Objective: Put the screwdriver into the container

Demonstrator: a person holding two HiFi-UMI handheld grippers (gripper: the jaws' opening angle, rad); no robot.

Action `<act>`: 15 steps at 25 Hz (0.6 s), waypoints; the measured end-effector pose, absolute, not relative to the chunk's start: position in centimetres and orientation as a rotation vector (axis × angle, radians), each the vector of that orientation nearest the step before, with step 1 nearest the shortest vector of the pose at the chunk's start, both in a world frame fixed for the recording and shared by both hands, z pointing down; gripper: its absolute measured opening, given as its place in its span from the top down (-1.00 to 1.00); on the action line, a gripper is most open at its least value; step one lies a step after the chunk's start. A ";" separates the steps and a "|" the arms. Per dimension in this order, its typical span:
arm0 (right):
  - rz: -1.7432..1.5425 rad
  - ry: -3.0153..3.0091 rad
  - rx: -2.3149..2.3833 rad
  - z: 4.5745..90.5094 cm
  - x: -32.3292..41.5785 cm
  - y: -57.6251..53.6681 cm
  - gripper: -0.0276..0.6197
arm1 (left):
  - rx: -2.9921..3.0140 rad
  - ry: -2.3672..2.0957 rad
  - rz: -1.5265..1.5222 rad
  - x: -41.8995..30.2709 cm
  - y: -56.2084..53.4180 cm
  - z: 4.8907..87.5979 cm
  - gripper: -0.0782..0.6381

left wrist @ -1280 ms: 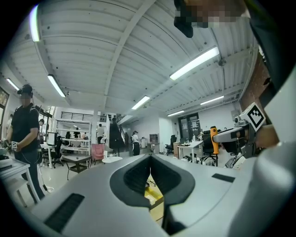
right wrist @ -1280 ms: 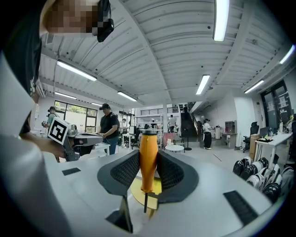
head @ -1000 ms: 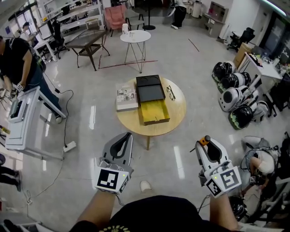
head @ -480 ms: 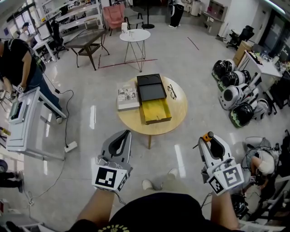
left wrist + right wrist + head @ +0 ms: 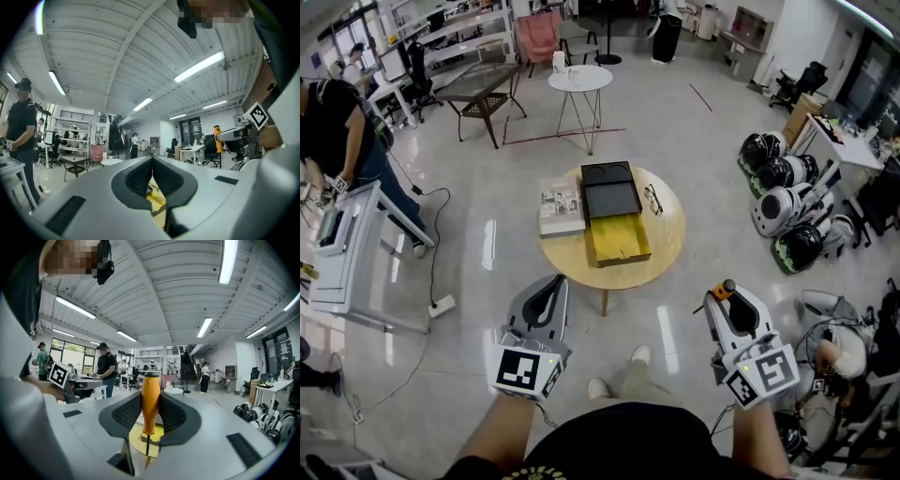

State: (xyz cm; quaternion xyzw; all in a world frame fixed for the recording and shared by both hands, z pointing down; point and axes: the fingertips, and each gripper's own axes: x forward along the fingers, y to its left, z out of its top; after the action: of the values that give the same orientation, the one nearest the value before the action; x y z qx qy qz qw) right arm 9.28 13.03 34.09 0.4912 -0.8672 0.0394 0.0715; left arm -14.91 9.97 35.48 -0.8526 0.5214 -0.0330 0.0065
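Holding the orange-handled screwdriver (image 5: 150, 399) clamped by its handle in the right tongs (image 5: 150, 420), well short of the round bench (image 5: 667, 236), likely for carrying to the open yellow container (image 5: 619, 236) on that bench. Carrying nothing in the left tongs (image 5: 152, 176), pressed together, probably spare. No readable writing, only square markers (image 5: 525, 370)

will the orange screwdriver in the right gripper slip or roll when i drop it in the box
Likely stiff: the screwdriver stands straight in the right gripper, no bend. Its round, smooth-looking handle may slip a little and would probably roll once laid flat, though the walls of the yellow container should stop it.
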 end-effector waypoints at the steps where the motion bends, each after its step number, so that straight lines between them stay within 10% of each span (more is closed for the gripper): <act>1: 0.123 -2.609 1.472 34.2 9.3 12.7 0.51 | -2.665 1.636 -0.105 -14.9 9.6 35.5 0.73; 15: 0.180 -2.639 1.407 35.5 9.0 8.2 0.51 | -2.656 1.676 -0.159 -14.5 5.8 36.3 0.73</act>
State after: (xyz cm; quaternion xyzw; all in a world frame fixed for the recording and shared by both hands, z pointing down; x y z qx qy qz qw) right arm 8.96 8.23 35.55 0.4684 -0.8785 0.0600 0.0729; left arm -14.48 5.82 36.34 -0.8446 0.5330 -0.0505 -0.0015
